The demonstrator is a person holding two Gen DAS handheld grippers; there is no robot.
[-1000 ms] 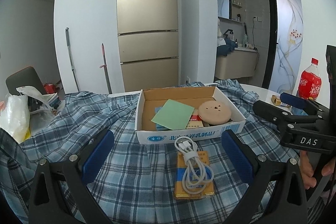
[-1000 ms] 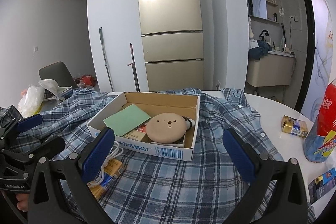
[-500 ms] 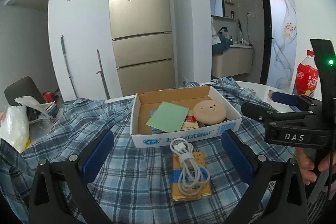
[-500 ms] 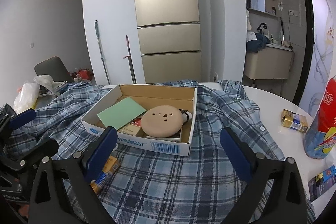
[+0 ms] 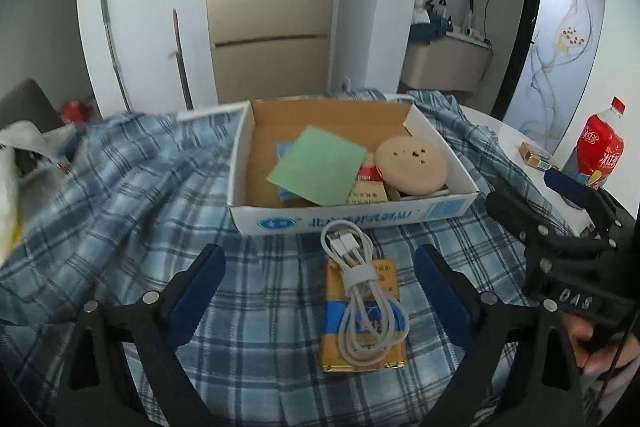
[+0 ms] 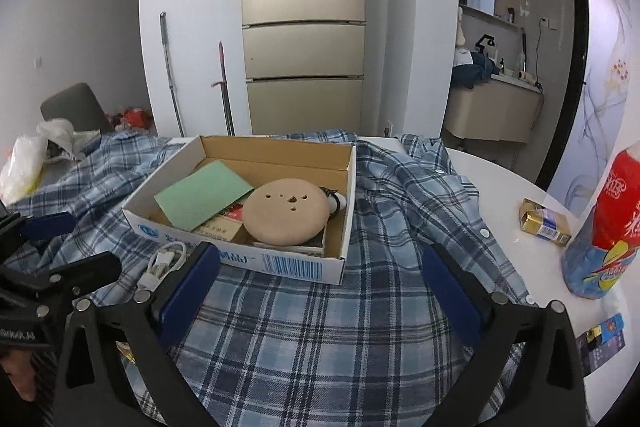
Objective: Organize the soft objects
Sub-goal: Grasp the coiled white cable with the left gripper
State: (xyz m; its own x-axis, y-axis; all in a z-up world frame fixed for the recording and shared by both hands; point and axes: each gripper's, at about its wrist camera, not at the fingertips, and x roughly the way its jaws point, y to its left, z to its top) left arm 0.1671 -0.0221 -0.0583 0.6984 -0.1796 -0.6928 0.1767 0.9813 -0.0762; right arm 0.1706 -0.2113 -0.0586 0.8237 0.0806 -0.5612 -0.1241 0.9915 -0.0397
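a: what sits nearest in the left wrist view?
b: the left tongs (image 5: 318,291) at the bottom of the frame, fingers spread wide and holding nothing. between them, low centre, a coiled white cable (image 5: 362,297) lies on top of a yellow packet (image 5: 362,323), and both rest on the plaid shirt (image 5: 132,207).

a: and the other side?
b: the right tongs (image 6: 320,291) are released too, blue pads wide apart over the shirt at the bottom of their own frame. in the left view they show at the right edge (image 5: 560,203).

a: where is the shirt?
b: spread over the worktop (image 6: 516,195), filling the lower half of both frames and bunched up at the left.

a: further back?
b: a cardboard box (image 5: 356,215) stands on the shirt at mid frame, just behind the cable. inside it, a green sheet (image 5: 318,165) leans on small packs beside a round tan disc (image 5: 412,167).

a: off to the right?
b: a red soda bottle (image 6: 608,223) and a small gold pack (image 6: 544,223) on the bare worktop. a fridge (image 6: 304,23) stands against the far wall, top centre.
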